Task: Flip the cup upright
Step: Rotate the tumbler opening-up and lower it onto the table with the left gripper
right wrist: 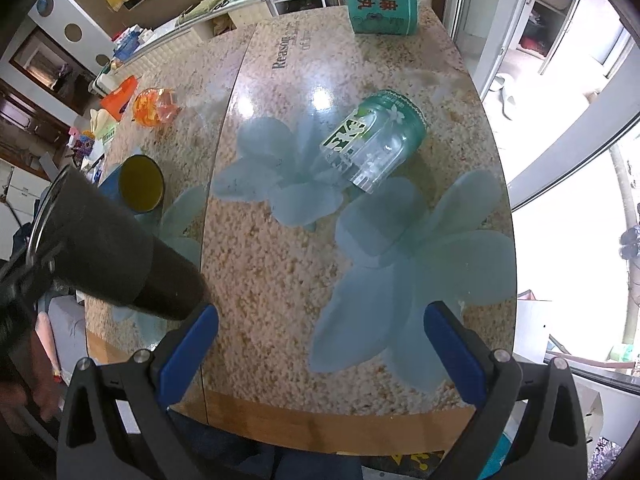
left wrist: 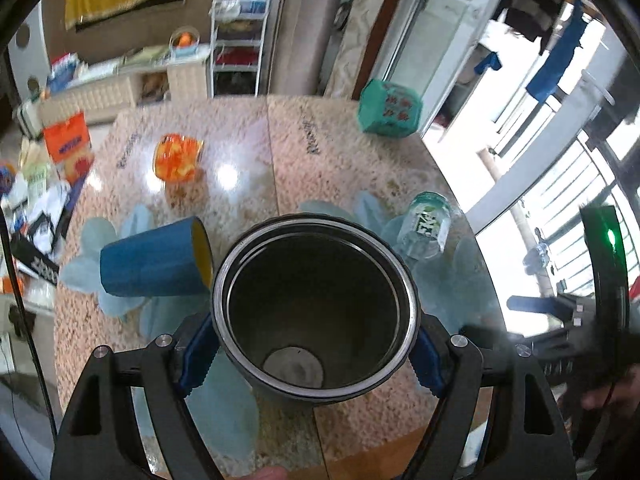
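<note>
Left tool (left wrist: 314, 354): blue pads (left wrist: 196, 360) clamped on both sides of a dark cup (left wrist: 314, 308), held tilted above the desk. Right tool (right wrist: 322, 346): fingers spread wide, holding nothing.

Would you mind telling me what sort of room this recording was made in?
Most likely a home dining or living area: a glass-topped table with printed flowers holds cups, a storage rack stands by the wall, and laundry hangs at a balcony.
</note>
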